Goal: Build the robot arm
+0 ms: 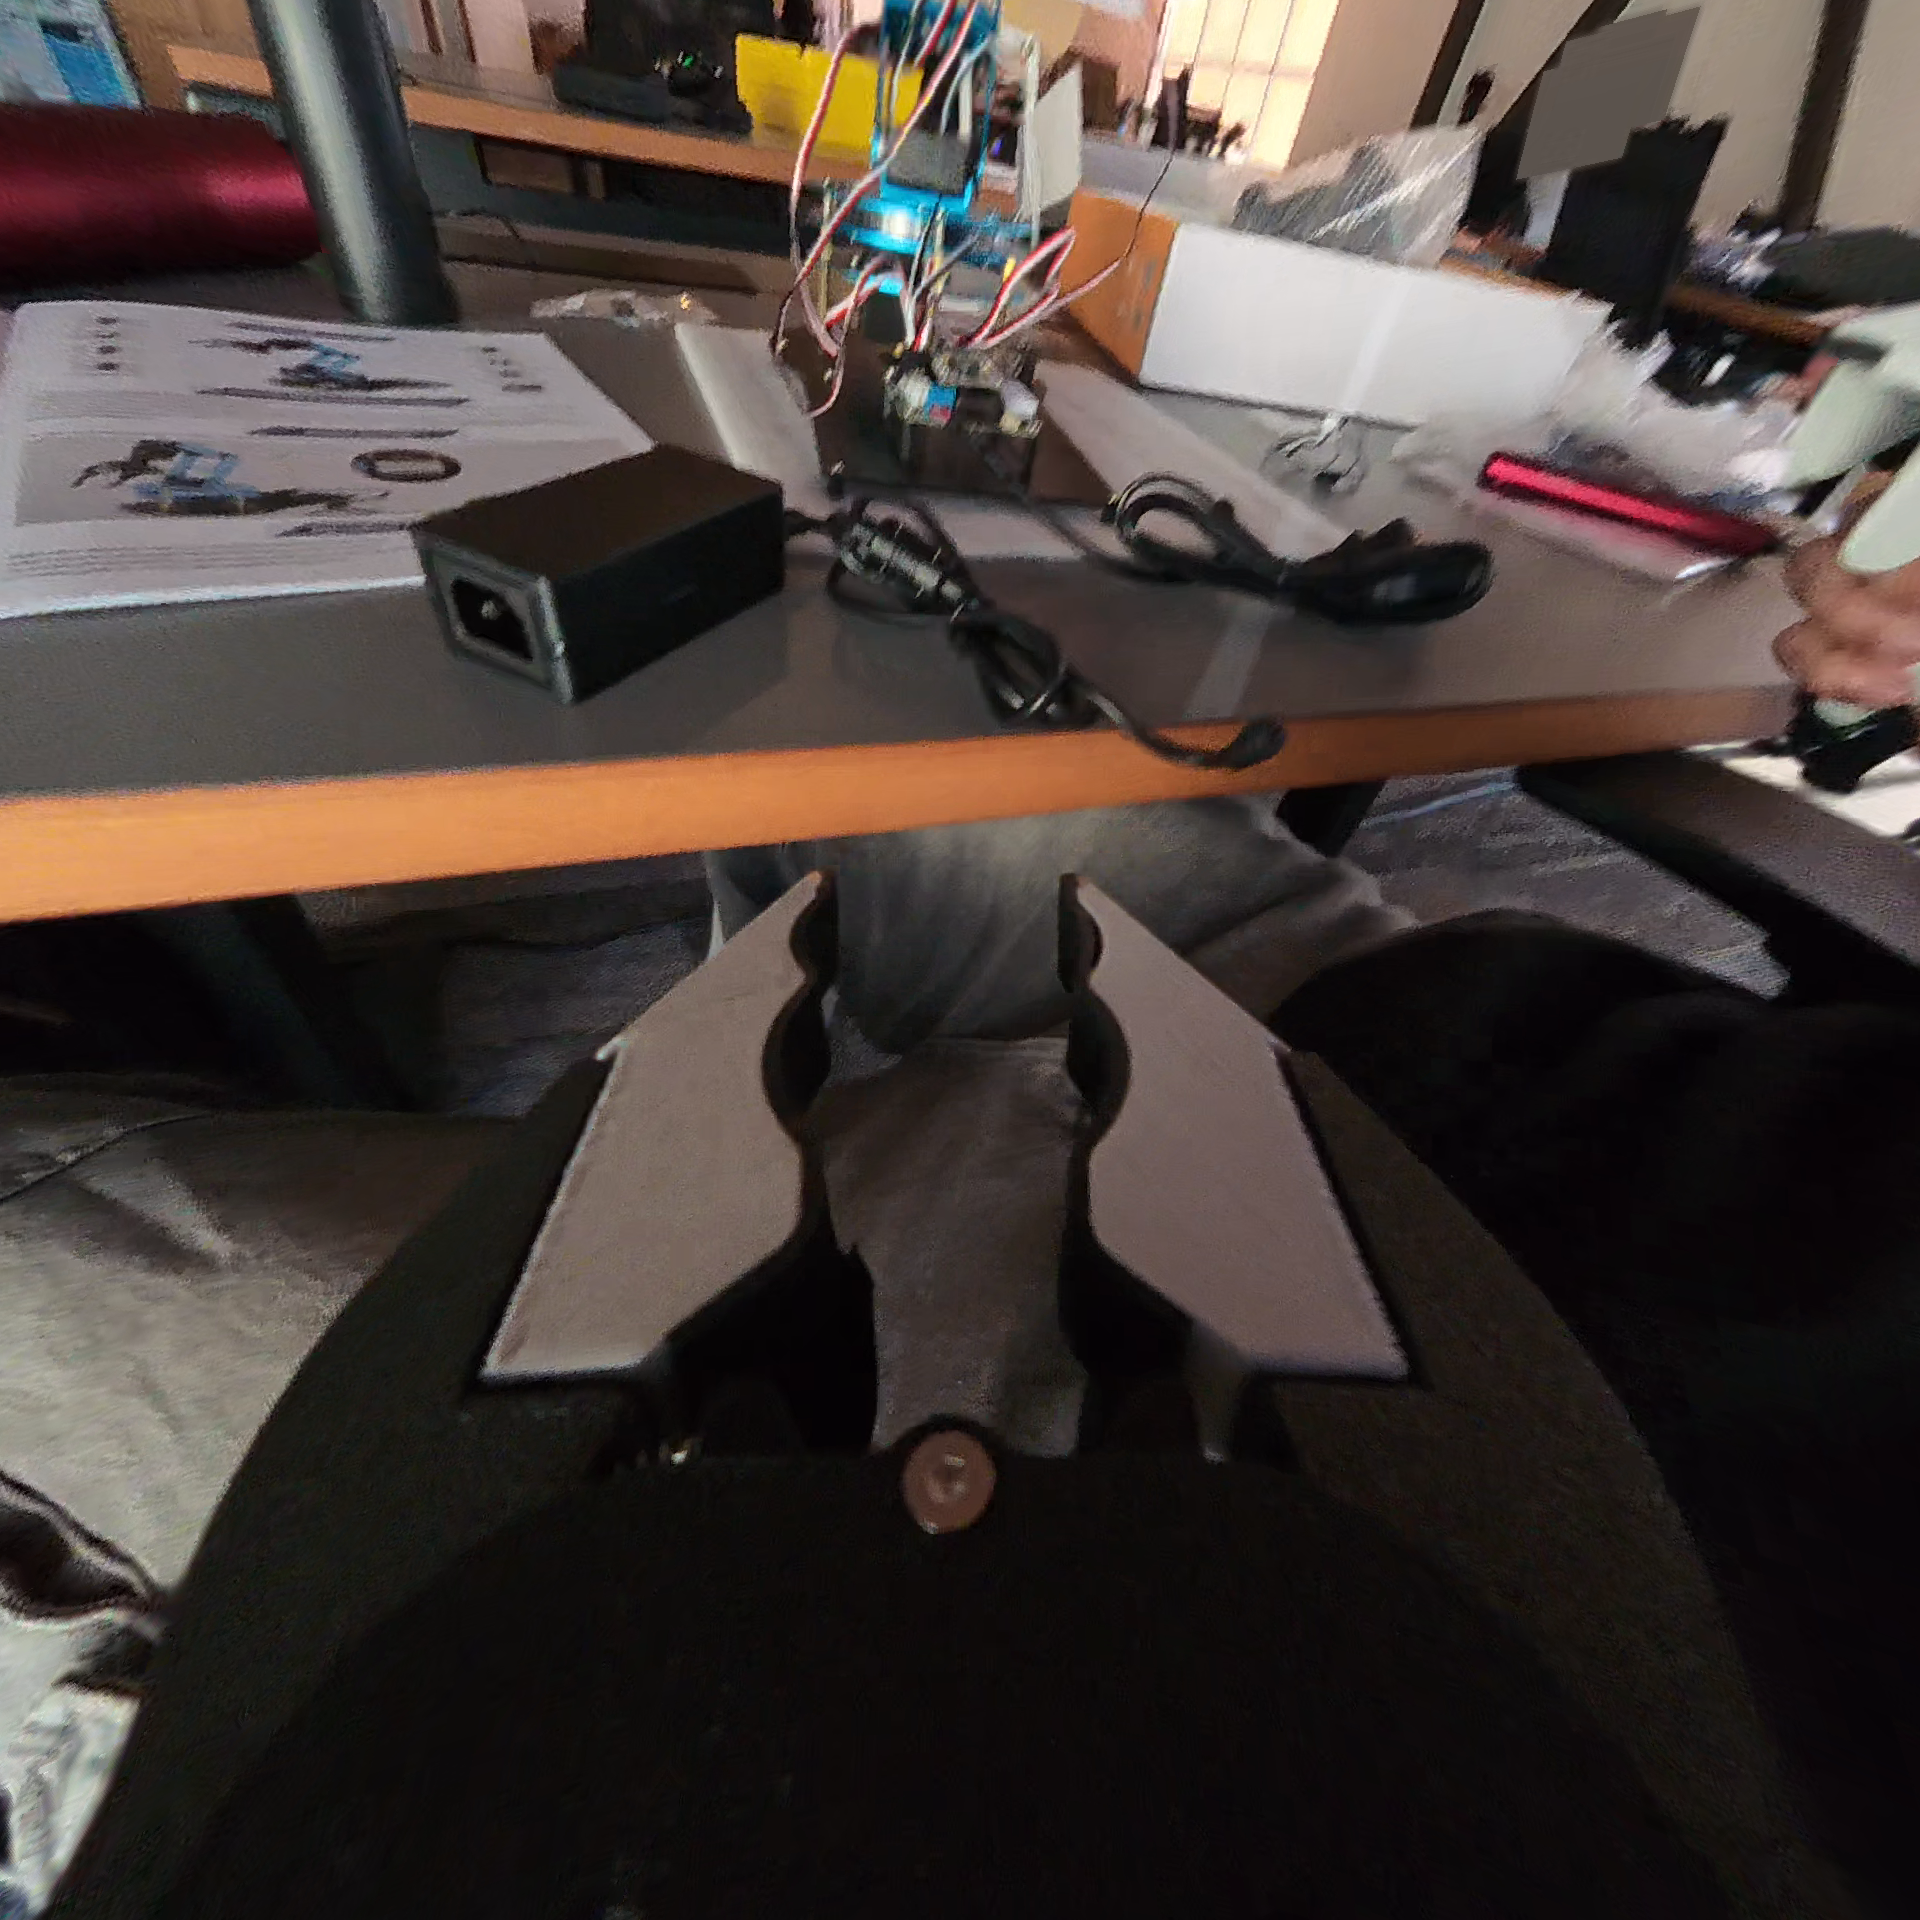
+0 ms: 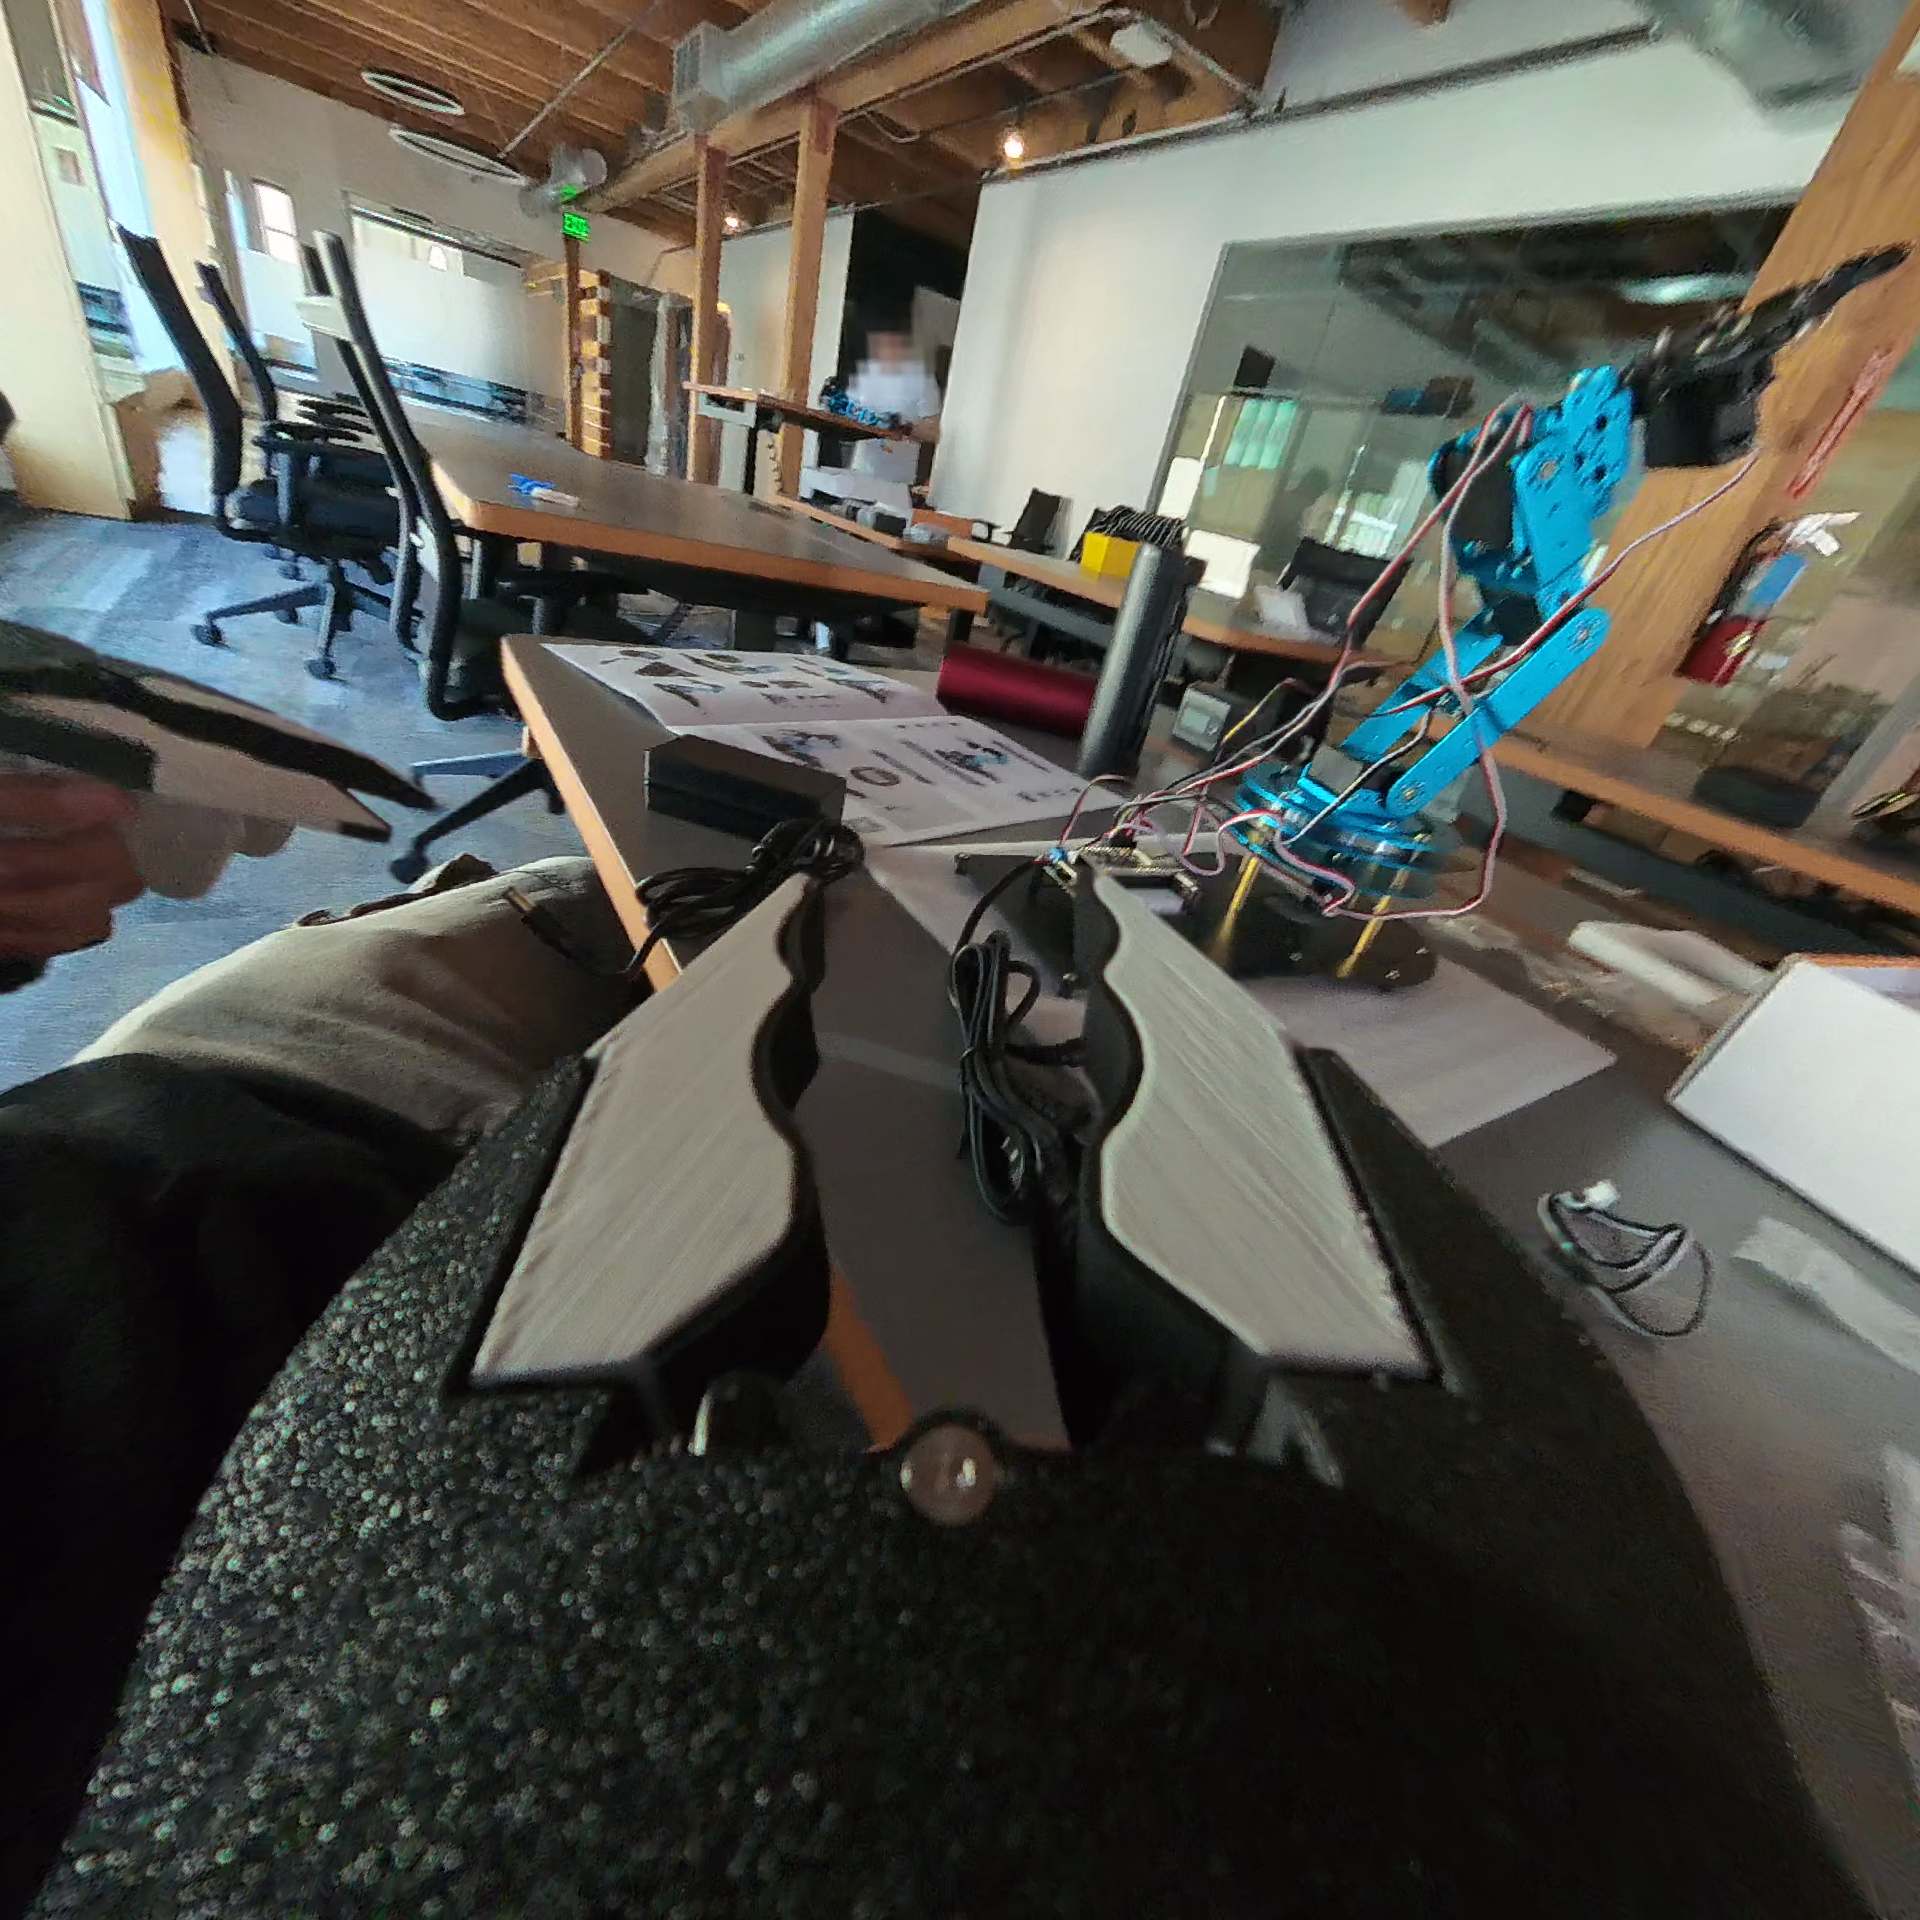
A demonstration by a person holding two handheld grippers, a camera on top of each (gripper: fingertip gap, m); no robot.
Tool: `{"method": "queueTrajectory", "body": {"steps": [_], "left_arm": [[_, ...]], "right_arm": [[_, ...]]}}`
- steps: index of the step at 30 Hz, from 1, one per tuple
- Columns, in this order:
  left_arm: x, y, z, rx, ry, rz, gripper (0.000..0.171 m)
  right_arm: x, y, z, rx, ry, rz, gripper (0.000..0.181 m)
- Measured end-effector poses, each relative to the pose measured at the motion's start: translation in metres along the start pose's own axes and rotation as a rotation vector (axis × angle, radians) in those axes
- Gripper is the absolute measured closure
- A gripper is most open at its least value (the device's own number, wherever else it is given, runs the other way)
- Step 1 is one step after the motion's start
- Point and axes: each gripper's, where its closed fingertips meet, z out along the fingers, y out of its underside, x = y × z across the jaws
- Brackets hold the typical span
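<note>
Hovering right tongs (image 2: 951,914) empty over black cable (image 2: 1003,1081); left tongs (image 1: 945,904) below table (image 1: 727,810)

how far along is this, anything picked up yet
Nothing picked up yet. The left gripper hangs open below the table edge; the right gripper is open above a black cable, holding nothing. The power brick and blue robot arm sit untouched.

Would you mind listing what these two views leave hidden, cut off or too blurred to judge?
- Left wrist view: top of the blue robot arm is cut off by the upper edge.
- Left wrist view: the right gripper is blurred and cropped at the right edge.
- Right wrist view: part of the black cable is hidden behind the right gripper's finger.
</note>
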Motion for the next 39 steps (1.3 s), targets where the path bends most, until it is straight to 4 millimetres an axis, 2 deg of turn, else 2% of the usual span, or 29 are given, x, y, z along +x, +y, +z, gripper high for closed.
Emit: {"method": "queueTrajectory", "body": {"steps": [2, 5, 11, 16, 23, 39], "left_arm": [[-0.008, 0.012, 0.003, -0.029, -0.011, -0.032, 0.13], [-0.01, 0.022, 0.006, -0.052, 0.041, -0.161, 0.13], [-0.005, 0.021, 0.003, -0.04, 0.126, -0.346, 0.13], [-0.006, 0.018, -0.003, -0.032, 0.098, -0.322, 0.13], [-0.013, 0.022, -0.005, -0.065, 0.008, -0.195, 0.13], [-0.008, 0.021, -0.003, -0.072, 0.038, -0.195, 0.13]], "right_arm": [[0.001, 0.008, 0.005, -0.027, -0.027, 0.049, 0.135], [0.005, 0.017, 0.01, -0.069, -0.017, 0.045, 0.136], [0.014, 0.029, 0.009, -0.119, 0.022, 0.053, 0.145], [0.018, 0.038, 0.014, -0.151, 0.007, 0.107, 0.148], [0.018, 0.047, 0.019, -0.188, -0.002, 0.105, 0.15], [0.022, 0.051, 0.014, -0.204, 0.017, 0.103, 0.151]]}}
